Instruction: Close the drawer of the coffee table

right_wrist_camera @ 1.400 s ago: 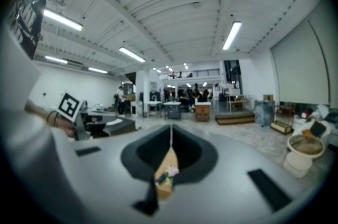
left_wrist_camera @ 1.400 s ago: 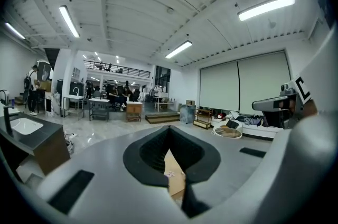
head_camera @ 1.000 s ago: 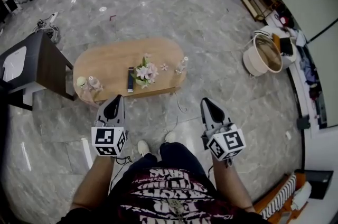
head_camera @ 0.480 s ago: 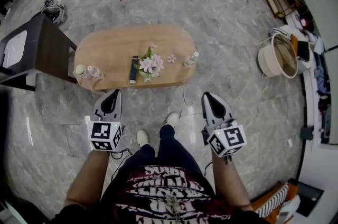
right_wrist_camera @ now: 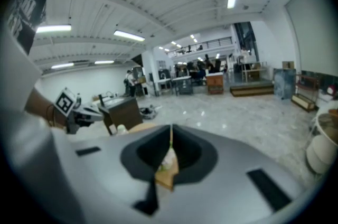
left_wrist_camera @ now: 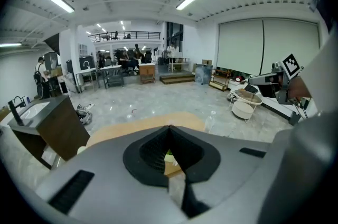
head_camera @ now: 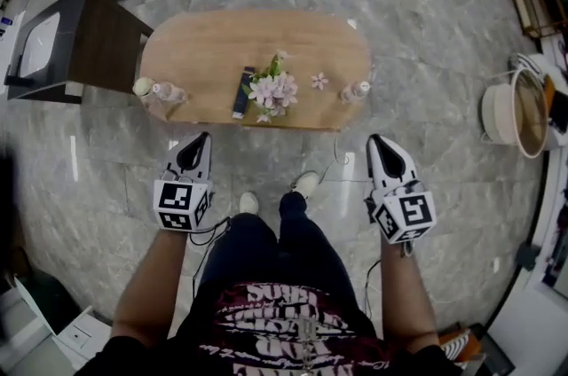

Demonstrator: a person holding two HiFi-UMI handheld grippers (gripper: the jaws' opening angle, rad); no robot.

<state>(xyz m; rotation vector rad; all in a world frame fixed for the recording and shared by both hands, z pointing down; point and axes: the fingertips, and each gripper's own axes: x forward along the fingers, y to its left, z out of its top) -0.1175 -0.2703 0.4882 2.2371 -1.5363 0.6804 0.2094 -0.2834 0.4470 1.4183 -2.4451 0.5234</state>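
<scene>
Coffee table (head_camera: 222, 46) sits on the far side of both grippers. Oval wood top, long axis running left-right, so its near long edge faces the person. Left gripper (head_camera: 199, 140) and right gripper (head_camera: 379, 142) both hang just short of that edge, not touching it. Left one lines up w/ the left part of the top, right one is about level w/ the right end, so imo the left is a bit better placed.

Jaws on both are pressed together at the tips, nothing in them. Thru the notch you only see tabletop and the flowers (head_camera: 275, 89).

Drawer itself: can't make it out from above. Prob tucked under the top on the near side, but that's a guess. If so, next move = push straight toward the far side w/ closed tips. Remote (head_camera: 241, 92) and bottle (head_camera: 355, 90) sit on top, out of the way.
</scene>
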